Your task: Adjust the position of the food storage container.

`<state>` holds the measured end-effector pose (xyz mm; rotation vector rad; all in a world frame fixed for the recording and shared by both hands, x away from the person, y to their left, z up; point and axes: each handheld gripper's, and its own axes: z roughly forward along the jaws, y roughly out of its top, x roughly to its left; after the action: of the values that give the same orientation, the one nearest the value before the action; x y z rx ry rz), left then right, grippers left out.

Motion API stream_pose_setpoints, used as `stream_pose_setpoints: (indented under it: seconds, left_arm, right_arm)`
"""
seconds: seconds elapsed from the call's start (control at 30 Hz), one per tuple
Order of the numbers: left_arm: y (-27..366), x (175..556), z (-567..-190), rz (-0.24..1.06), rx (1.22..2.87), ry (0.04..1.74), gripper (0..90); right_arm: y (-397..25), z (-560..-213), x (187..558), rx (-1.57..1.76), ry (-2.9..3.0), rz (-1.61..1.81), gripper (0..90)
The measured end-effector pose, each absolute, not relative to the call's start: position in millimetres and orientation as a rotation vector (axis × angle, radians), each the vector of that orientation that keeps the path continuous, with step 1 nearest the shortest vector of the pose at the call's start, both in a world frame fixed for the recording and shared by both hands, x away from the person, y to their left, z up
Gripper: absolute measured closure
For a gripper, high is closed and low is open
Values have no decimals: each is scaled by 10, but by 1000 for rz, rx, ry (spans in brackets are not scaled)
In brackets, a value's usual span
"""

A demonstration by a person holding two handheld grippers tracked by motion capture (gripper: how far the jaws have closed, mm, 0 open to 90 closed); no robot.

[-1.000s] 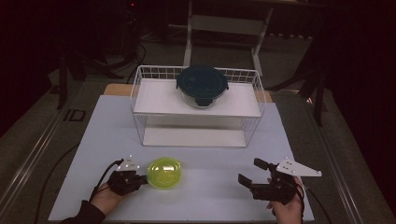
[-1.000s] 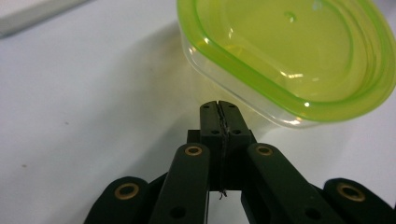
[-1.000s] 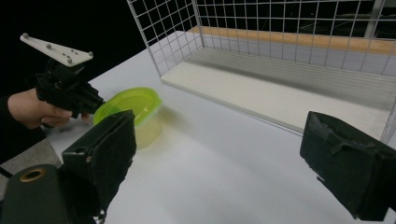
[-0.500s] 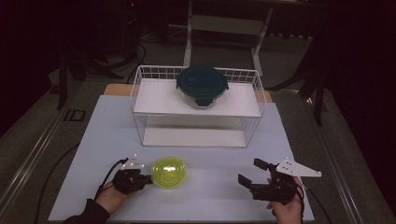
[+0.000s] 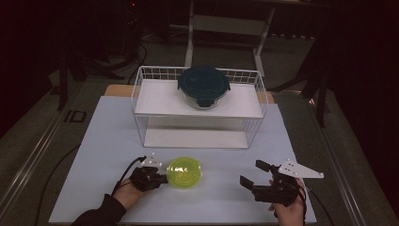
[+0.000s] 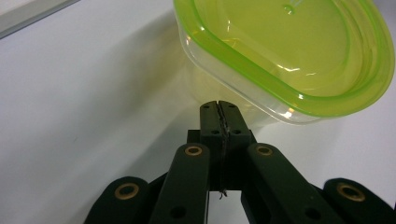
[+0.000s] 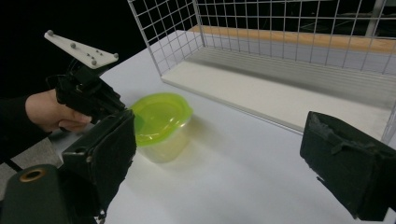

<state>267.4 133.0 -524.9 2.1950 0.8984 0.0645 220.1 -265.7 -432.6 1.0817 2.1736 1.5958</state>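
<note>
Lidded glass container (image 5: 203, 87) sits atop wire rack (image 5: 141, 89)

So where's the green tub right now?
In the high view, the green tub sits on the table front-left, right beside the left gripper, before the wire rack.

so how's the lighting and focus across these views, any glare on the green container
High view: dim, dark surroundings, soft detail; the green-lidded container still stands out. Left gripper view: bright, small glare streaks on the lid, a soft shadow on the table, near jaws slightly blurred. Right gripper view: the container sharp, the jaws large and soft.
</note>
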Motion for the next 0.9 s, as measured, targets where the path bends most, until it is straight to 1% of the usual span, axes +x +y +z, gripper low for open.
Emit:
stream_pose_setpoints:
  seconds: [0.9]
  left_arm:
    - [943,2883,-5247,46,2203,847,890]
  right_arm:
    - [-2658,-4360,2213,1093,2180,1594,103]
